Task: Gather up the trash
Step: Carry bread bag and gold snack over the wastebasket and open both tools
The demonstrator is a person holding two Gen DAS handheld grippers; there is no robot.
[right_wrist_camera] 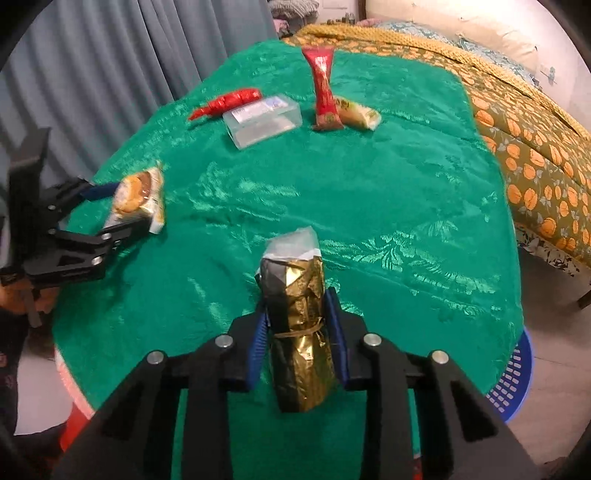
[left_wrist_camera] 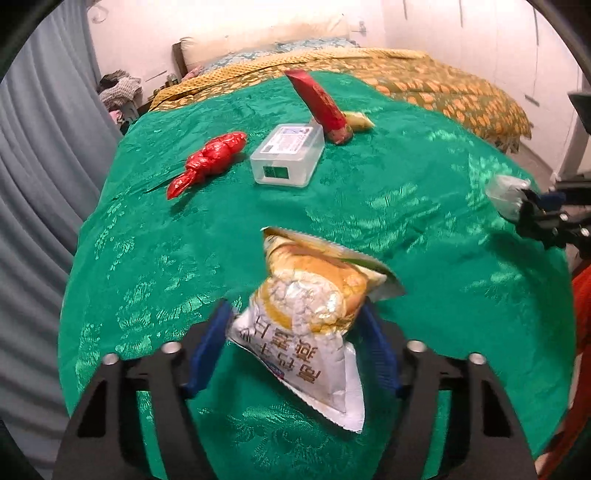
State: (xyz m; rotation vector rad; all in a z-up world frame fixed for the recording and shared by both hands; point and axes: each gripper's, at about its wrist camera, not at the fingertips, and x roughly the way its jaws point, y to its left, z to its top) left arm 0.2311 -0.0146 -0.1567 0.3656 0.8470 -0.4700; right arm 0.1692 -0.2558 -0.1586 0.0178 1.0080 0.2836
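left claw [left_wrist_camera: 295, 321] pinches a crinkly bread wrapper [left_wrist_camera: 314, 317] above the bench [left_wrist_camera: 406, 206], draped in glossy green cloth; right claw [right_wrist_camera: 299, 328] clamps a crumpled gold-and-black foil roll [right_wrist_camera: 299, 332]; farther back lie a clear plastic box [left_wrist_camera: 286, 155] and red wrappers [left_wrist_camera: 207, 162]

A round table draped in shiny green patterned cloth [left_wrist_camera: 424, 206] stood beside a bed under a mustard quilt printed with orange pumpkins [right_wrist_camera: 535, 162], cream pillows [left_wrist_camera: 266, 38] stacked against its wooden headboard. Pale grey-blue pleated curtains [right_wrist_camera: 110, 62] hung on one side, white walls [left_wrist_camera: 480, 33] behind (a heap of clothes [left_wrist_camera: 120, 88] in the corner), and a blue perforated plastic basket [right_wrist_camera: 515, 384] sat on the pale floor
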